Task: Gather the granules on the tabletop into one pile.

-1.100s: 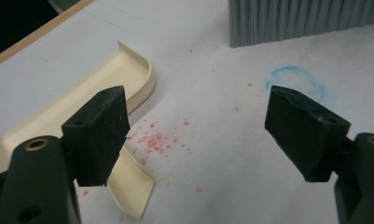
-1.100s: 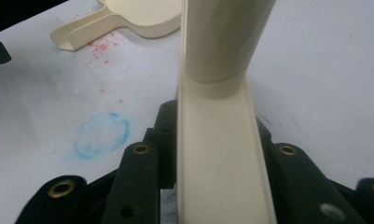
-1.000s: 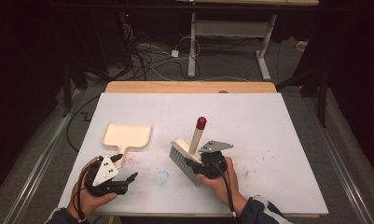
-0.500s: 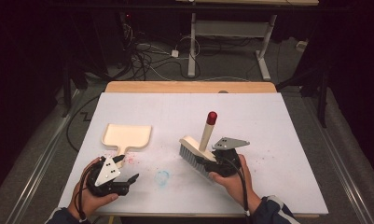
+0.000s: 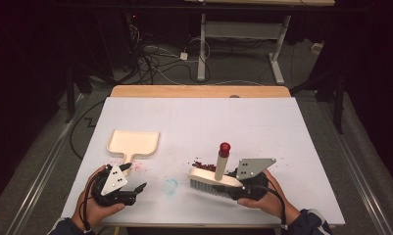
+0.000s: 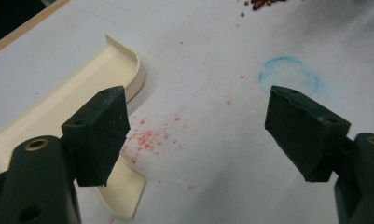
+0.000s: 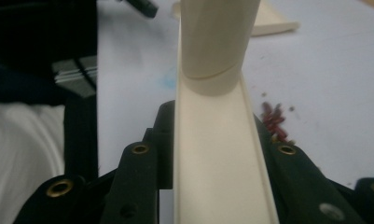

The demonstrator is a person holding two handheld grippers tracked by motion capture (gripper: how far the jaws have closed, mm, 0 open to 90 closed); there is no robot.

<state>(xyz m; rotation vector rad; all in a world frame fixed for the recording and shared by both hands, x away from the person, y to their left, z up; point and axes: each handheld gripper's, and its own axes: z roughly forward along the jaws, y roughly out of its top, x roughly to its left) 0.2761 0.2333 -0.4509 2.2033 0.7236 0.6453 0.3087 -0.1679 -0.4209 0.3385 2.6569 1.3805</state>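
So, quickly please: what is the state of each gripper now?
Left gripper: open, holding nothing, beside the dustpan.
Right gripper: closed on the brush.

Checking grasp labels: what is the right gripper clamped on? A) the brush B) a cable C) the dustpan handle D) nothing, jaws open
A: in the right gripper view the right gripper has its jaws pressed on both sides of the cream brush, while the dustpan lies apart on the table.
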